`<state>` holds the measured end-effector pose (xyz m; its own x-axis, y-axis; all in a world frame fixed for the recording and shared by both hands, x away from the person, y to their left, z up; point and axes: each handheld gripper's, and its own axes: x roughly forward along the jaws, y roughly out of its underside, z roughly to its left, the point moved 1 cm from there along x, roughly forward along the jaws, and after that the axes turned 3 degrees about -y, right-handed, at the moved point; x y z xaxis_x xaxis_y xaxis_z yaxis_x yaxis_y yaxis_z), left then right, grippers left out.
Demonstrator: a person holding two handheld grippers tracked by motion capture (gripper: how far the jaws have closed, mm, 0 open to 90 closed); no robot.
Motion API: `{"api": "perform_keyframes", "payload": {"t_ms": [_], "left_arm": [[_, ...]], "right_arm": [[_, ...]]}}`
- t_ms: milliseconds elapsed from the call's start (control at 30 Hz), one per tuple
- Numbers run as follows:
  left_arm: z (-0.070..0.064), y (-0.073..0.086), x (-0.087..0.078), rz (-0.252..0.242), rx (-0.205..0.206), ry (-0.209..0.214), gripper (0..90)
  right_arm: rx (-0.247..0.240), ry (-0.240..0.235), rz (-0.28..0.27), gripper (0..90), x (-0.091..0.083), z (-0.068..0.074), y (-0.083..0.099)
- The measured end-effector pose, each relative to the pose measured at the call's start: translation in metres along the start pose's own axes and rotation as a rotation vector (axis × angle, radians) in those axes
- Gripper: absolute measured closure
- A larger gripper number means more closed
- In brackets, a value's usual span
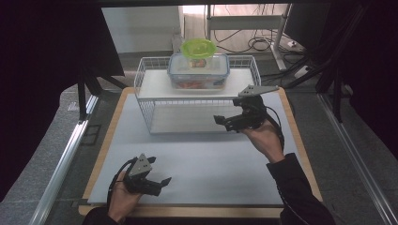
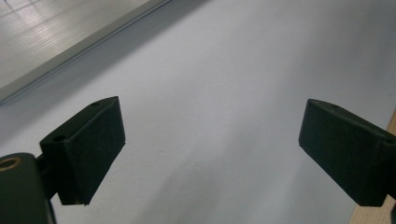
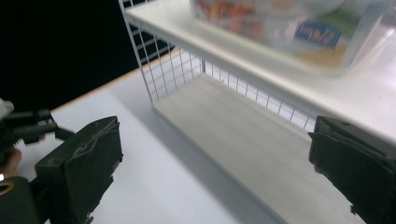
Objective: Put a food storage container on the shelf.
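A white wire rack (image 1: pixel 145 89) with two shelves stands at the back middle of the table. On its top shelf sits a clear food box with a blue-rimmed lid (image 1: pixel 198 71), and a green bowl (image 1: pixel 198 48) rests on that lid. My right gripper (image 1: pixel 224 123) hovers open just in front of the rack's right part, with nothing between its jaws. In the right gripper view the jaws (image 3: pixel 215 172) face the lower shelf (image 3: pixel 243 135), with the food box (image 3: pixel 289 28) above. My left gripper (image 1: pixel 163 185) is open and empty near the front left, over bare table (image 2: pixel 210 93).
The white table top (image 1: pixel 206 159) has a wooden border (image 1: pixel 105 140). Metal rails run along both sides of the table. Black curtains hang left and right, and cables lie on the floor behind. The left gripper (image 3: pixel 28 126) shows far off in the right gripper view.
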<state>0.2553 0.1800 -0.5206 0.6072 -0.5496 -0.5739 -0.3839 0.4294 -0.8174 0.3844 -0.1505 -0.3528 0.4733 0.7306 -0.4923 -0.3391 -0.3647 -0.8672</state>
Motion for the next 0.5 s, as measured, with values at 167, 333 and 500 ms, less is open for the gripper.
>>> {"api": "perform_keyframes", "payload": {"t_ms": [167,333,500], "left_arm": [[0.001,0.000,-0.001,-0.001,-0.001,0.004,6.0],[0.000,0.000,0.000,0.003,0.000,0.004,5.9],[0.000,0.000,0.000,0.003,0.000,0.002,5.8]], "right_arm": [[-0.003,0.007,0.009,0.3,0.000,0.003,0.014],[-0.004,0.004,0.004,0.0,-0.001,0.005,0.028],[0.020,0.010,-0.031,0.0,-0.003,0.006,0.045]]}}
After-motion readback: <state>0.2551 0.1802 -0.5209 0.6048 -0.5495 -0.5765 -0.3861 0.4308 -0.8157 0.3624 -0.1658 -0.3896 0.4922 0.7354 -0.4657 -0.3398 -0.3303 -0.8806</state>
